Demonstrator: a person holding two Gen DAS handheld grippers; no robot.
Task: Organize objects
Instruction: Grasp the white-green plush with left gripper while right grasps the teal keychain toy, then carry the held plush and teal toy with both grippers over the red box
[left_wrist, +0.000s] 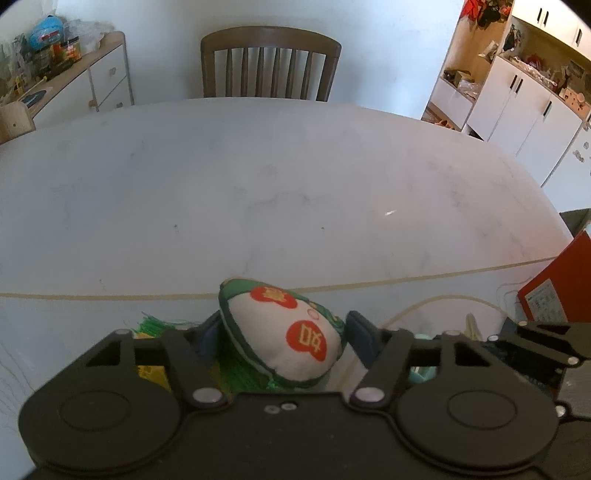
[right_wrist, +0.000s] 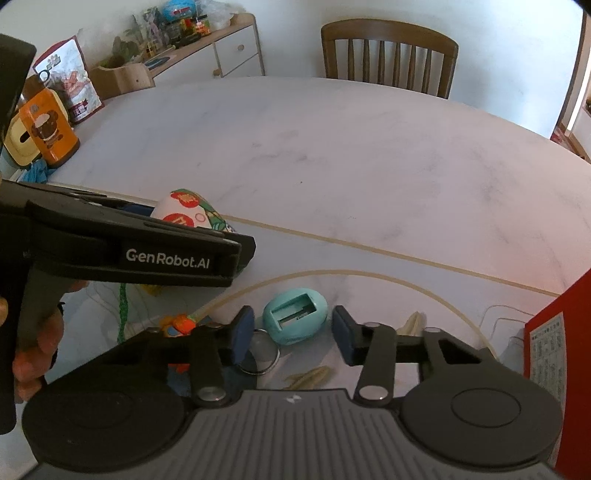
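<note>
The left gripper (left_wrist: 282, 334) clasps a green-edged white plush sachet (left_wrist: 284, 334); its green tassel (left_wrist: 159, 325) is mostly hidden. The right gripper (right_wrist: 291, 334) hangs spread wide over a teal egg-shaped plastic case (right_wrist: 295, 319); the red box (right_wrist: 554, 339) is cut off.

Red box (right_wrist: 554, 347) cut off at right — label print illegible.

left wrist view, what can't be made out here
- Green tassel: mostly hidden behind the plush and tongs body.
- Teal item: a sliver shows through the linkage.
- Red box: cut off by the right edge, label print too small.
- Plush grip: contact not visible.
</note>
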